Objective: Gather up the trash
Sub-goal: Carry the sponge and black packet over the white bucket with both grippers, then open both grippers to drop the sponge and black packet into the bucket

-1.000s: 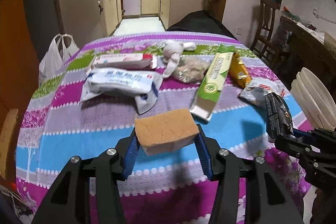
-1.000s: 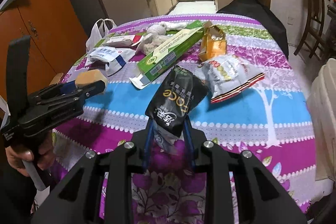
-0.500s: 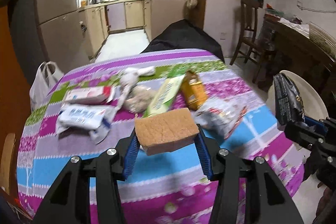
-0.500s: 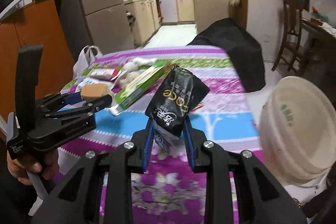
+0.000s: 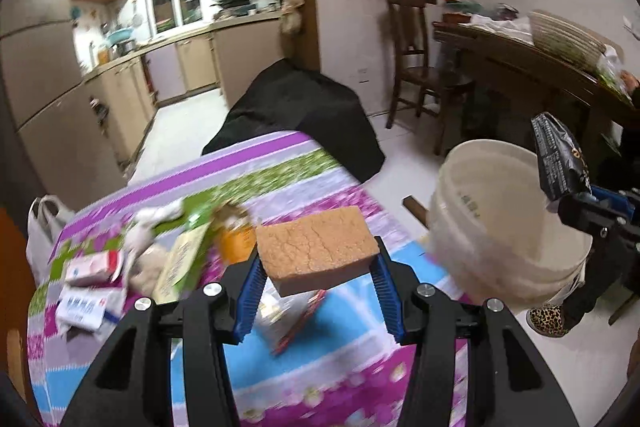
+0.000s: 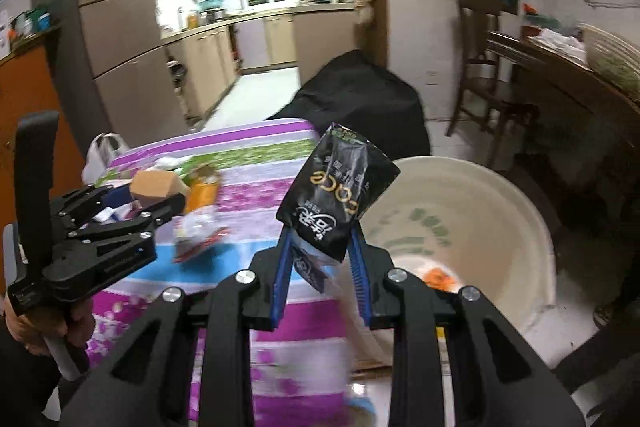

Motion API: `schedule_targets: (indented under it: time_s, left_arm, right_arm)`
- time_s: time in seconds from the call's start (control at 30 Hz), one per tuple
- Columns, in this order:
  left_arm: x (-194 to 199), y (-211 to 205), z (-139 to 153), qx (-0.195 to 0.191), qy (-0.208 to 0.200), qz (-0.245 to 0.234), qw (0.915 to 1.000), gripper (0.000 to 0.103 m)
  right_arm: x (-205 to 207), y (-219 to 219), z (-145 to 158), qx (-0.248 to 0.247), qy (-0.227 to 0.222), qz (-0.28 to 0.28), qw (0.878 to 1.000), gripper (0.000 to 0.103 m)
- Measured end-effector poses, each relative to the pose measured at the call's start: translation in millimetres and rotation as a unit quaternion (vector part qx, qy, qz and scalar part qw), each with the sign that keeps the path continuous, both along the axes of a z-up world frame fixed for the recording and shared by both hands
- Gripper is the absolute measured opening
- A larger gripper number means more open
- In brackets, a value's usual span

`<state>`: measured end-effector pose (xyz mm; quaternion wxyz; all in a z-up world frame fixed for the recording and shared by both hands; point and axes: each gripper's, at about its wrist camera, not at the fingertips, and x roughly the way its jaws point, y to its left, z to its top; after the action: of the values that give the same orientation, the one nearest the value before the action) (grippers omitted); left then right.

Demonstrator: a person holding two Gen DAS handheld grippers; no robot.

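Two grippers are each holding trash. The left gripper [image 5: 318, 281] squeezes a brown sponge [image 5: 318, 253] between its blue pads, up above the striped table [image 5: 320, 379]. More trash [image 5: 132, 267] lies on the table ahead and to its left. The right gripper [image 6: 322, 277] pinches a black packet [image 6: 338, 197], with the white bucket [image 6: 500, 203] just ahead to its right.

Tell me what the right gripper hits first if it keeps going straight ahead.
Probably the white bucket: the right gripper, shut on the black wrapper, points at its near rim, though depth is unclear.
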<state>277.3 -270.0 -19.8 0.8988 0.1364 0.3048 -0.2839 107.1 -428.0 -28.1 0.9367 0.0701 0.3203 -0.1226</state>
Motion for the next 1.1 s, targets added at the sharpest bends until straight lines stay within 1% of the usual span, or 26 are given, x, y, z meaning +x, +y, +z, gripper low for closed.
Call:
schedule_targets:
  time_s: [0.2, 0.3, 0.4, 0.43, 0.5, 0.67, 0.73, 0.87, 0.97, 1.0, 1.1]
  left_arm:
    - [-5.1, -61.2, 0.2, 0.013, -0.009, -0.033, 0.9993, 0.051]
    - [-4.8, -91.6, -1.7, 0.015, -0.001, -0.051, 0.9986, 0.051]
    - [-1.9, -121.8, -5.1, 0.017, 0.015, -0.076, 0.9968, 0.051]
    - [-1.2, -136.6, -6.8, 0.020, 0.023, -0.092, 0.9953, 0.051]
    - [0.2, -153.7, -9.9, 0.025, 0.032, -0.110, 0.9931, 0.051]
    - [15.2, -199.0, -16.1, 0.024, 0.087, -0.161, 0.9828, 0.051]
    - [19.1, -211.0, -18.4, 0.030, 0.098, -0.177, 0.9788, 0.051]
    - [23.2, -225.0, -22.8, 0.039, 0.102, -0.188, 0.9761, 0.051]
    - [24.6, -228.9, -25.3, 0.037, 0.112, -0.194, 0.9738, 0.051]
    - [24.5, -222.7, -25.8, 0.038, 0.112, -0.194, 0.9737, 0.051]
    - [23.8, -224.4, -28.8, 0.043, 0.113, -0.202, 0.9718, 0.052]
  right_arm:
    - [-14.2, -49.6, -0.7, -0.011, 0.010, -0.042, 0.999, 0.026]
    - [-17.8, -67.3, -3.9, -0.013, 0.014, -0.057, 0.998, 0.026]
    - [-20.4, -86.3, -9.3, -0.017, 0.023, -0.073, 0.997, 0.026]
    - [-21.2, -93.0, -11.8, -0.019, 0.027, -0.079, 0.996, 0.026]
    - [-24.5, -105.2, -15.1, -0.018, 0.033, -0.090, 0.995, 0.026]
    - [-20.8, -133.0, -24.1, -0.004, 0.058, -0.104, 0.993, 0.026]
    - [-17.9, -136.6, -26.8, 0.001, 0.068, -0.101, 0.993, 0.026]
    - [-12.9, -138.8, -30.3, 0.011, 0.083, -0.095, 0.992, 0.026]
    - [-9.9, -140.1, -32.0, 0.012, 0.090, -0.094, 0.991, 0.026]
    - [-10.0, -140.8, -32.9, 0.013, 0.092, -0.093, 0.991, 0.026]
    - [-1.1, -144.7, -36.8, 0.017, 0.106, -0.089, 0.990, 0.027]
